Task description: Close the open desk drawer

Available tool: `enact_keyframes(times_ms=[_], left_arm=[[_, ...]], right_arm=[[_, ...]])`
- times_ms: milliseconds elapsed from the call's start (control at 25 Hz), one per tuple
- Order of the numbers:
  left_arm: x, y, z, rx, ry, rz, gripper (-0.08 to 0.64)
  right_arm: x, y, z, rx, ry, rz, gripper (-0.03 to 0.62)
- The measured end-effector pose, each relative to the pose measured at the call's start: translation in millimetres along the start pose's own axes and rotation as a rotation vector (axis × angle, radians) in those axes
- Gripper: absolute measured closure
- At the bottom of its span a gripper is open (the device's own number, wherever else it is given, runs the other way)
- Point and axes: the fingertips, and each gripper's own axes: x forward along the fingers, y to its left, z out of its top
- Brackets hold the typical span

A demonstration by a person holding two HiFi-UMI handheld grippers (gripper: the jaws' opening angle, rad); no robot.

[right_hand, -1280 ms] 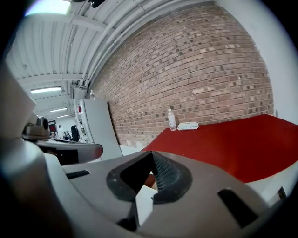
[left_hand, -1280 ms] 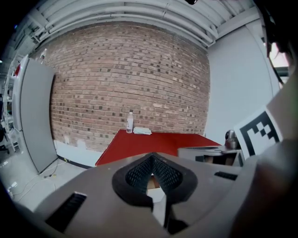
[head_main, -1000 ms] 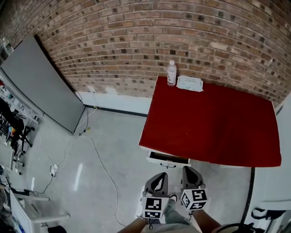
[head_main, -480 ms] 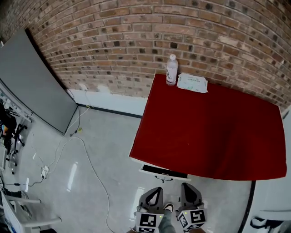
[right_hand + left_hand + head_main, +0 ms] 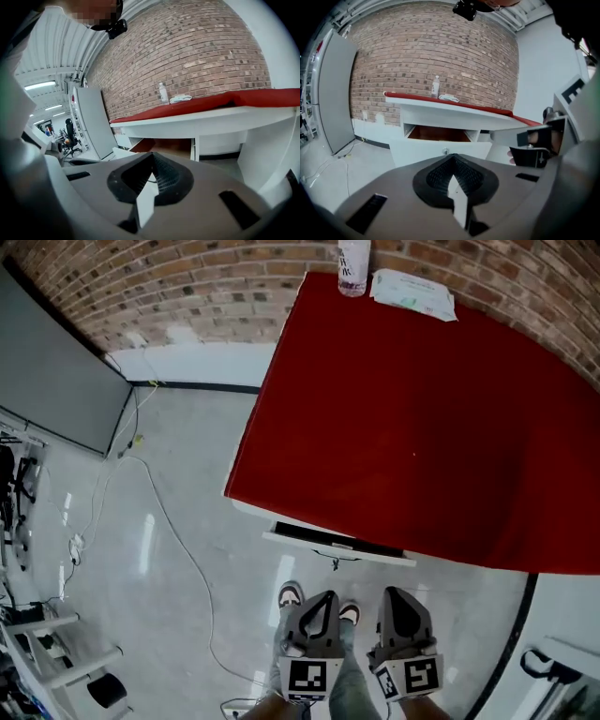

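The white desk with a red top [image 5: 422, 427] has its drawer [image 5: 337, 546] pulled out under the front edge. In the left gripper view the drawer's white front [image 5: 422, 151] with a small knob faces me, and the brown inside shows above it. Both grippers hang side by side in front of the drawer, apart from it. My left gripper [image 5: 325, 598] [image 5: 451, 157] is shut with nothing in it. My right gripper [image 5: 394, 594] [image 5: 151, 154] is also shut and holds nothing. In the right gripper view the drawer [image 5: 159, 144] shows beyond the jaws.
A clear bottle [image 5: 353, 263] and a packet of wipes [image 5: 412, 292] stand at the desk's far edge by the brick wall. A grey panel [image 5: 56, 381] leans at the left, and a cable [image 5: 178, 549] trails over the floor. The person's shoes [image 5: 291, 594] show below the drawer.
The desk and drawer now fill far more of the head view, as the camera has come lower and nearer. Both grippers stay side by side at the bottom, shut.
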Motion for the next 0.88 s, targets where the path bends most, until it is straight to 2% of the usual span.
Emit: enact_keyframes(times_ms=[120,280,560,800,880], left_arm=[[7,2,-23,-0.037,0.01,0.013,0.561],[14,0,-34,-0.054,0.01,0.019,0.561],[15,6,-29,-0.069,0.0,0.049,0.561],[25,11,-21,-0.037,0.0,0.043,0.56],[29,12,-20,-0.04,-0.01,0.046,0.495]], right_arm=[[2,-5,-17,0.008,0.009,-0.015,0.594],[-1,-15,-33,0.028,0.031,-0.034,0.594],[-4,-9,-30,0.023,0.032,-0.022,0.594],[-1,-10,-25,0.038,0.018,-0.03,0.594],[-1,-13,-25,0.041,0.021,-0.036,0.594]])
